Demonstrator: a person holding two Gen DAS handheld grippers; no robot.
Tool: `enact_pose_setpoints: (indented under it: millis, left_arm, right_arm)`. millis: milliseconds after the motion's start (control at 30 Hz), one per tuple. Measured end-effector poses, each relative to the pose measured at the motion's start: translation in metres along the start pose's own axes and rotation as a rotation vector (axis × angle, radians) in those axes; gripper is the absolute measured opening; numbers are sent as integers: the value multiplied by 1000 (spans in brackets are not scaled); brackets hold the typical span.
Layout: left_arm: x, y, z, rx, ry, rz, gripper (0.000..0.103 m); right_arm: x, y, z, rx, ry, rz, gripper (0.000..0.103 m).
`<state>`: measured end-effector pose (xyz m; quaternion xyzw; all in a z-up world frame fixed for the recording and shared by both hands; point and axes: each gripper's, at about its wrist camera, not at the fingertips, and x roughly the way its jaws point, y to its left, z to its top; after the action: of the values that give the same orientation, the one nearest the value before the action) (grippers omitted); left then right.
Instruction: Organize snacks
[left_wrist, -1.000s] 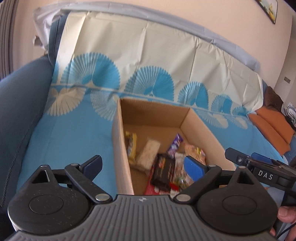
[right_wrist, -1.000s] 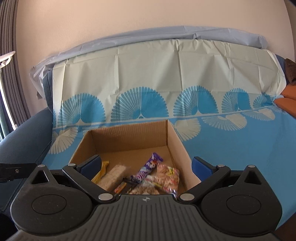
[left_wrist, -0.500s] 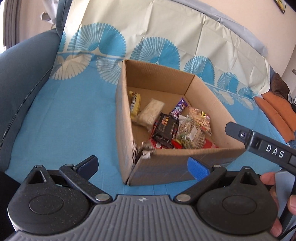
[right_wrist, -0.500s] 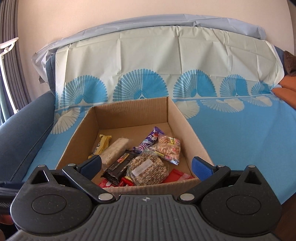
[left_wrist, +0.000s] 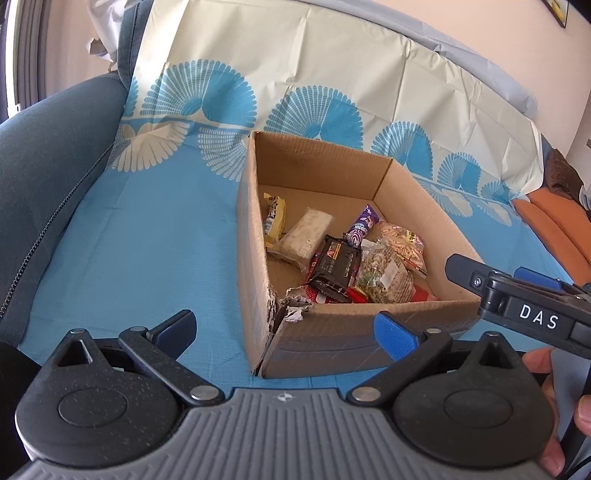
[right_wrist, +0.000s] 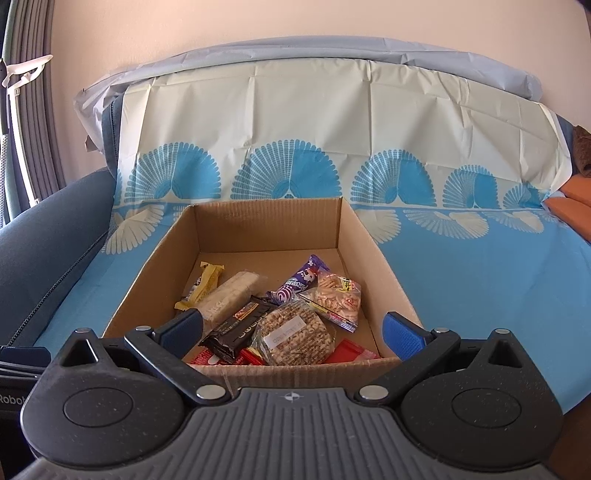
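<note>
An open cardboard box (left_wrist: 255, 236) (right_wrist: 373, 243) stands on the blue cloth and holds several snacks: a yellow bar (right_wrist: 208, 282), a pale rice bar (right_wrist: 231, 295), a dark wrapper (right_wrist: 240, 328), a purple packet (right_wrist: 301, 282), a clear bag of pink crackers (right_wrist: 338, 299) and a round seed cake (right_wrist: 295, 334). My left gripper (left_wrist: 284, 328) is open and empty, in front of the box's torn near corner. My right gripper (right_wrist: 291, 328) is open and empty, just before the box's near wall. It also shows in the left wrist view (left_wrist: 517, 291).
The blue cloth (left_wrist: 147, 240) with fan pattern covers a sofa seat and back. A dark blue armrest (left_wrist: 40, 166) rises on the left. Orange cushions (left_wrist: 557, 221) lie at far right. The box's near left corner (left_wrist: 286, 312) is torn.
Both grippers have pulled back and risen from the box, so its whole inside and near wall now show. Both stay open and empty.
</note>
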<state>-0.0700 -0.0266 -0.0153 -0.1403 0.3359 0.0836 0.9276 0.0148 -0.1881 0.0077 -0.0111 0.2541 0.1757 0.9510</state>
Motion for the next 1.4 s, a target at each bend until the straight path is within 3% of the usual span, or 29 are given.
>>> enact_pose_setpoints:
  millis: [1400]
  left_arm:
    - [-4, -2, 2, 26, -33, -23, 103]
  right_arm:
    - [3, 5, -1, -27, 2, -1, 102]
